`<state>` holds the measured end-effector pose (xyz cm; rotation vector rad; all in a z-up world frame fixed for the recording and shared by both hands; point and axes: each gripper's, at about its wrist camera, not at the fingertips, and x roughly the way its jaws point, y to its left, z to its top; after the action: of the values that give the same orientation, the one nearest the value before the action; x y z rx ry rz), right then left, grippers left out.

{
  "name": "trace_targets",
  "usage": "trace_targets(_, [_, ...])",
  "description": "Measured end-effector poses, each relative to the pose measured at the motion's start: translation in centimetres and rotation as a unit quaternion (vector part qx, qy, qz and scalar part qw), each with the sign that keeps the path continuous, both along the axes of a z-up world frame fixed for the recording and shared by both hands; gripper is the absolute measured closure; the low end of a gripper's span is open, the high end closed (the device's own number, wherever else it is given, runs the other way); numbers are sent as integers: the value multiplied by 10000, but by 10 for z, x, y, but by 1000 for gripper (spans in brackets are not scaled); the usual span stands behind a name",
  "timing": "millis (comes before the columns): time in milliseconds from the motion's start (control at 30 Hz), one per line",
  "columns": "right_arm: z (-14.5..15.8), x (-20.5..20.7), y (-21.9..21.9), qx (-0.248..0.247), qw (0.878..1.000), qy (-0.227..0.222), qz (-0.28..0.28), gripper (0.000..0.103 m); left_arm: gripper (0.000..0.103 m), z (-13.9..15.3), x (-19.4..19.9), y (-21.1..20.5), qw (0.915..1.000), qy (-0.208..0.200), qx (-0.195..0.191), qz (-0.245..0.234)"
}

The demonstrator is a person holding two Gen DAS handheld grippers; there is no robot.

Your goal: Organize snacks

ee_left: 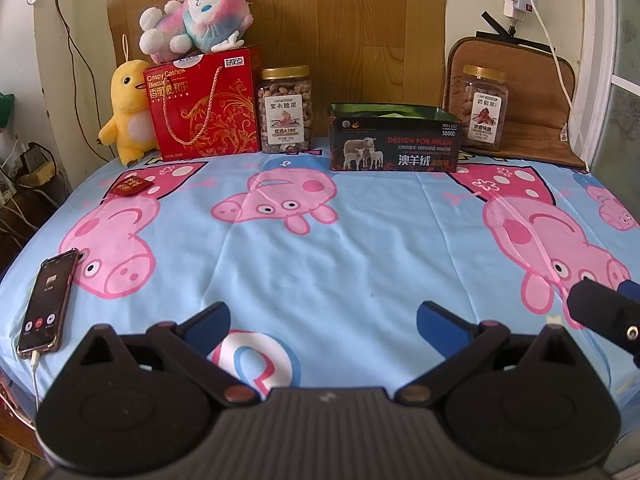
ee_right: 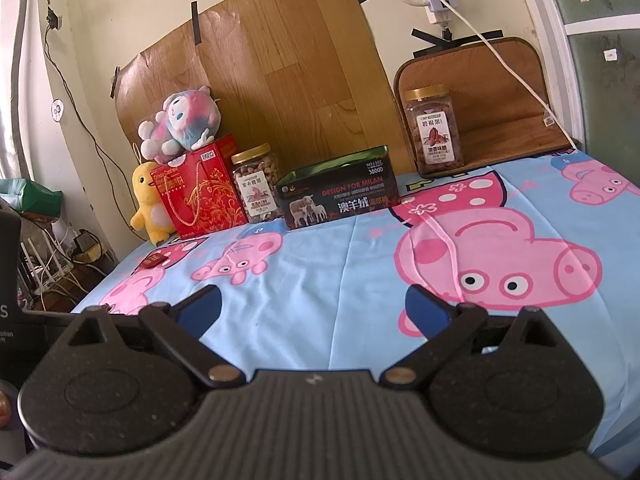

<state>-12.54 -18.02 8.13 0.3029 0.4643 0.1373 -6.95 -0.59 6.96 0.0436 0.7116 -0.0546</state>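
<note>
Both tools, left (ee_left: 323, 320) and right (ee_right: 313, 304), gape empty at the table's near edge; nothing grasped yet. Next, probably reach a far-edge jar (ee_left: 285, 109).

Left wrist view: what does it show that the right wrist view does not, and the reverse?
Only the left wrist view shows the phone lying on the sheet, and the right gripper entering from the side.

Only the right wrist view shows the cables and routers on the floor beside the bed.

Both show the two nut jars, the dark box, the red gift box, the two plush toys and a small red packet. Both grippers are open and empty, the left gripper included.
</note>
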Motion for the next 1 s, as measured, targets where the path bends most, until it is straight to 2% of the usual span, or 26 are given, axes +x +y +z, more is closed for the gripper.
trace_targets(1000, [-1,3,-3,17,10000,10,53,6,0,0,0,2,10000,-11,-31,8])
